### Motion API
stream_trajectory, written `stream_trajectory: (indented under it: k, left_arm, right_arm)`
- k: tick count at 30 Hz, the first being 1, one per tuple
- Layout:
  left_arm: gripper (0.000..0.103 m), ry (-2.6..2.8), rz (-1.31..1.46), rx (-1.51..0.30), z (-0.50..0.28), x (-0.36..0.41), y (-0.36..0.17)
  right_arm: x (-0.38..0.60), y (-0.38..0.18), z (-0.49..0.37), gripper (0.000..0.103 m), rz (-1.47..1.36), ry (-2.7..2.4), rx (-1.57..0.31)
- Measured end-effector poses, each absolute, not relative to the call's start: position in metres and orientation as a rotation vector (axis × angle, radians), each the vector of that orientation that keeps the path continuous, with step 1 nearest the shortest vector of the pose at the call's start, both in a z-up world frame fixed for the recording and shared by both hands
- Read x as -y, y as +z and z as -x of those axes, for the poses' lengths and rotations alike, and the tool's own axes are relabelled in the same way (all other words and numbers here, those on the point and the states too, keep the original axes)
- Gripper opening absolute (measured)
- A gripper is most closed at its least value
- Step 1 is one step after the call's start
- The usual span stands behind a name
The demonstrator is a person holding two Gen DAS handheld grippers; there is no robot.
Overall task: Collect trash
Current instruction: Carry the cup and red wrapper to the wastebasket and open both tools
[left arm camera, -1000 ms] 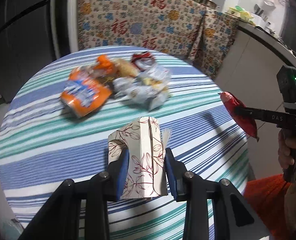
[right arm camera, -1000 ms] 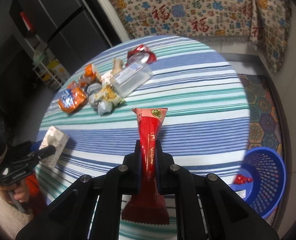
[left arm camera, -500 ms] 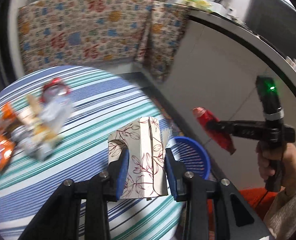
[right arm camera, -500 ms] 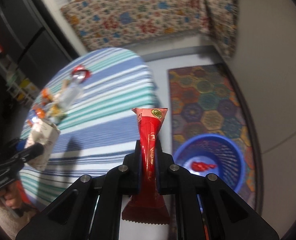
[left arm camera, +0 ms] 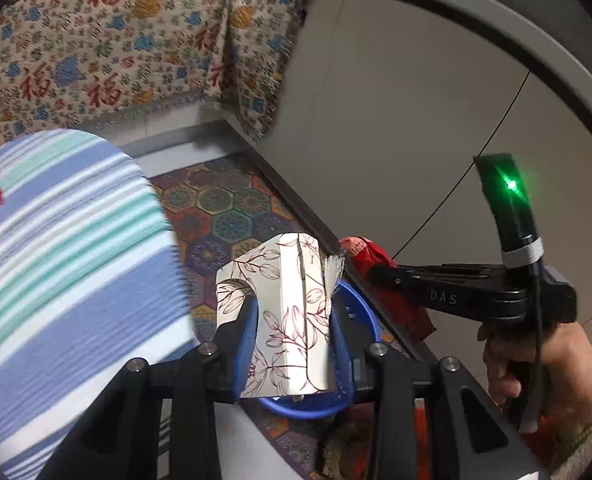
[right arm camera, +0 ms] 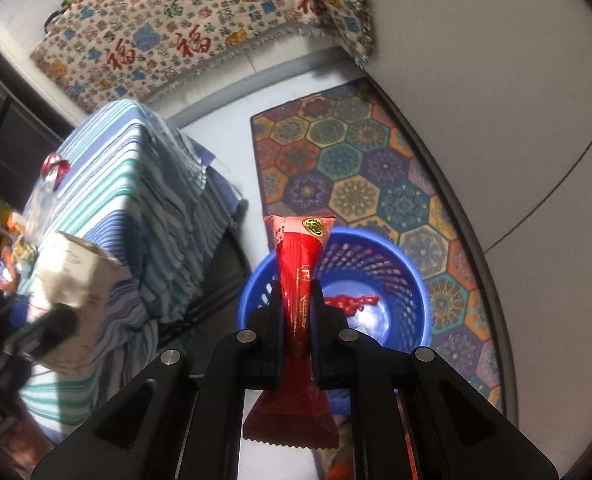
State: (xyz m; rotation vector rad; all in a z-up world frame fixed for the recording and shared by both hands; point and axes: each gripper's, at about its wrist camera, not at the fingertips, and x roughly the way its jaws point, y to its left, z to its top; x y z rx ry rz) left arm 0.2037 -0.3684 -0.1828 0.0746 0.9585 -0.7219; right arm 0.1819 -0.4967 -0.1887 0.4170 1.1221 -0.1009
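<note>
Over on the far left, the striped table [right arm camera: 108, 184] is seen with leftover trash still on it: a clear plastic bag [right arm camera: 42, 208] with a red bit [right arm camera: 55, 164] beside it, plus some orange wrappers [right arm camera: 10, 248] right at the frame edge, too blurry to be named properly.

Next along, the left gripper [left arm camera: 292, 320] is clamped on a floral paper box [left arm camera: 284, 312], both blue pads pressed against its sides. The box is held upright, off the table edge, with the blue basket [left arm camera: 360, 312] partly hidden behind and below it. A bit of white tissue [left arm camera: 333, 268] is poking out at the box's top right.

Further right, the right gripper [right arm camera: 297, 308] is squeezed tight on a red snack wrapper [right arm camera: 300, 264], which is pinched around its middle and held above the basket's near rim [right arm camera: 336, 240]. One red wrapper [right arm camera: 350, 302] is already lying inside the basket on its bottom.

The basket is parked on a colourful hexagon-pattern rug [right arm camera: 360, 168], just beside the table's hanging cloth. A patterned fabric [right arm camera: 184, 20] is draped along the back.
</note>
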Motion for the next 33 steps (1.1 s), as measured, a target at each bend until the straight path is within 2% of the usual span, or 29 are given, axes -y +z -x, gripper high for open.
stream_trajectory:
  k: [16,22,25,26,27,28,29,33]
  left_arm:
    - [0.036,-0.727,-0.13,-1.008,-0.225,0.423,-0.246]
    - [0.041,-0.724,-0.164,-1.001,-0.223,0.436,-0.258]
    - [0.044,-0.728,-0.186,-0.992,-0.222,0.444,-0.264]
    - [0.055,-0.726,-0.197,-0.995,-0.222,0.447,-0.267]
    - [0.061,-0.725,-0.202,-0.993,-0.221,0.448,-0.269]
    - [0.071,-0.722,-0.201,-0.983,-0.221,0.448,-0.269]
    - [0.073,-0.718,-0.196,-0.973,-0.221,0.448,-0.27]
    - [0.073,-0.717,-0.173,-0.971,-0.221,0.446,-0.268]
  right_arm:
    - [0.529,-0.206,-0.183,0.009,-0.493,-0.134,-1.13]
    - [0.533,-0.206,-0.187,0.011,-0.505,-0.139,-1.124]
    - [0.535,-0.206,-0.188,0.017,-0.511,-0.147,-1.124]
    - [0.535,-0.206,-0.188,0.022,-0.509,-0.156,-1.121]
    - [0.537,-0.205,-0.188,0.032,-0.51,-0.167,-1.117]
    - [0.538,-0.204,-0.188,0.038,-0.514,-0.174,-1.112]
    - [0.54,-0.202,-0.186,0.047,-0.524,-0.182,-1.102]
    - [0.548,-0.195,-0.181,0.049,-0.544,-0.205,-1.066]
